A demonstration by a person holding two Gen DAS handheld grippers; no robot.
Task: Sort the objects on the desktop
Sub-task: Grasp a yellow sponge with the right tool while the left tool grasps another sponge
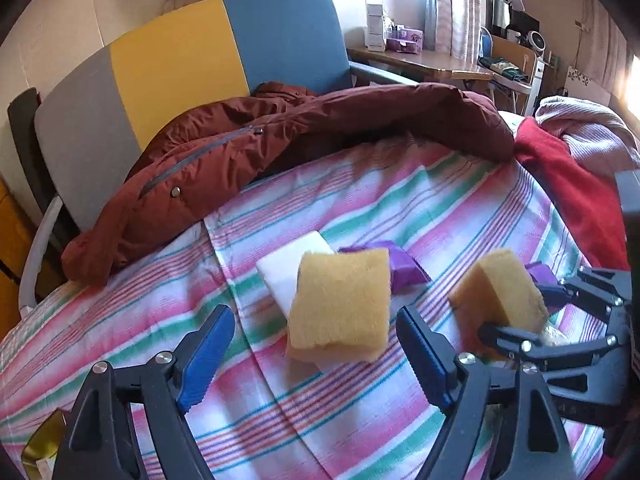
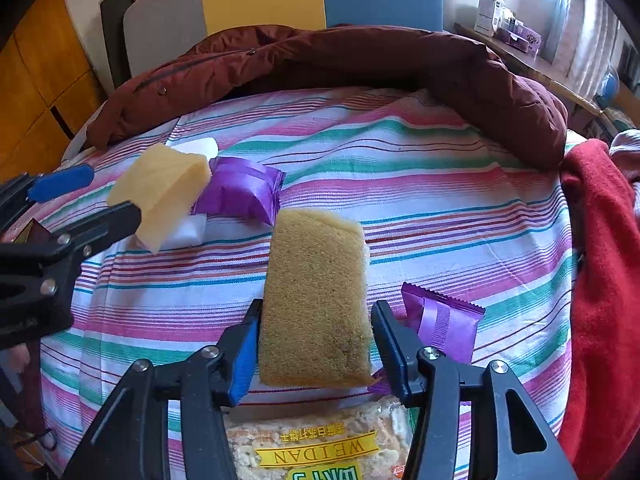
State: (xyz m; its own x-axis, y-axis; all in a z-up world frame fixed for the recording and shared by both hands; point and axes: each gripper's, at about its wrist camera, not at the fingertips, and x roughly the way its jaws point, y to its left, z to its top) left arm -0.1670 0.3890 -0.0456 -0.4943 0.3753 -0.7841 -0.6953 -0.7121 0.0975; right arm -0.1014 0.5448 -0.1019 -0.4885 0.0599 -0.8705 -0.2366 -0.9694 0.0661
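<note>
Cracker packet (image 2: 316, 446) shows only under right tool (image 2: 316, 354).

Left gripper (image 1: 316, 354): pitched downward, jaws standing wide apart, blue pads facing inward, nothing pressed between them. Right gripper (image 2: 316, 346): pitched downward more steeply, jaws set closer, with the left pad against a sponge (image 2: 316, 300) between them and the right pad at its other edge. No hands visible.
</note>
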